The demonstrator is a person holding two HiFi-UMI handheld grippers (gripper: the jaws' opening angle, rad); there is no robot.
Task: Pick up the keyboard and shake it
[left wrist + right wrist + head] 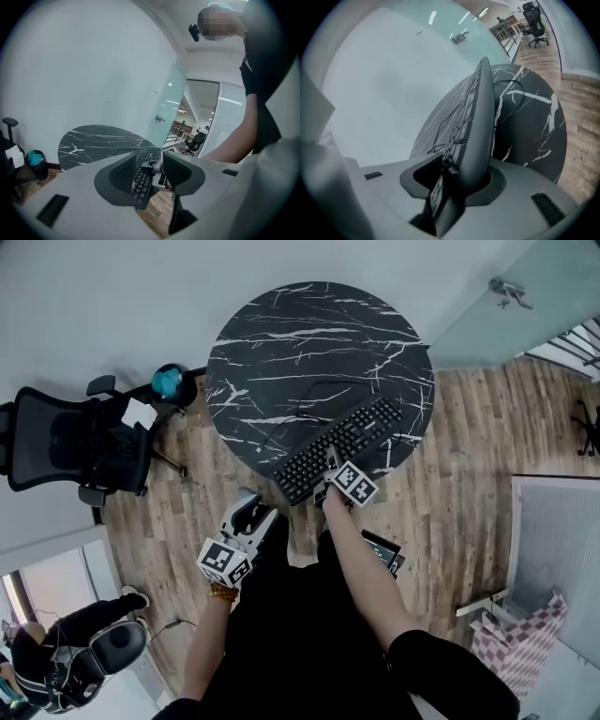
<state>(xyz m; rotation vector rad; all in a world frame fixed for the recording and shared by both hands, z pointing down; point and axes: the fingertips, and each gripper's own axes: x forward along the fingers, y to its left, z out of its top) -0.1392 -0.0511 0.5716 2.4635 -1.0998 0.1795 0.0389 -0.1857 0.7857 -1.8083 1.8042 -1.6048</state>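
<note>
Second person [66, 638]: bottom left of the head view, seated in dark clothes, well apart from the desk.
Office chair [66, 446]: black with a mesh back, standing left of the desk on the wood floor [469, 427]; a white sheet [139, 413] rests on it.
Teal object [167, 381]: round, between the chair and the desk's left rim; too small to name.
Left gripper [249, 512]: held in the air short of the desk's near rim. Its fingers [117, 176] stand wide apart with nothing between them; only the distant keyboard shows through the gap.
Desk [309, 334]: round, black marble with white veins, set against a pale wall.
Cable [314, 395]: thin and black, looping over the desk top behind the keyboard.
Keyboard [347, 442]: black, keys up, lying slantwise on the desk's near right part. Its near end reaches past the rim toward the person.
Right gripper [330, 465]: at that overhanging end, fingers partway open with the keyboard's edge between them. One fingertip [433, 168] sits at the keys with a strip of its inner face bare, so it is not clamped. The other finger is hidden behind the keyboard's underside.
Glass door [487, 324]: frosted pale green, top right, with a metal handle [509, 289].
Checked cloth [525, 634]: red and white, bottom right.
</note>
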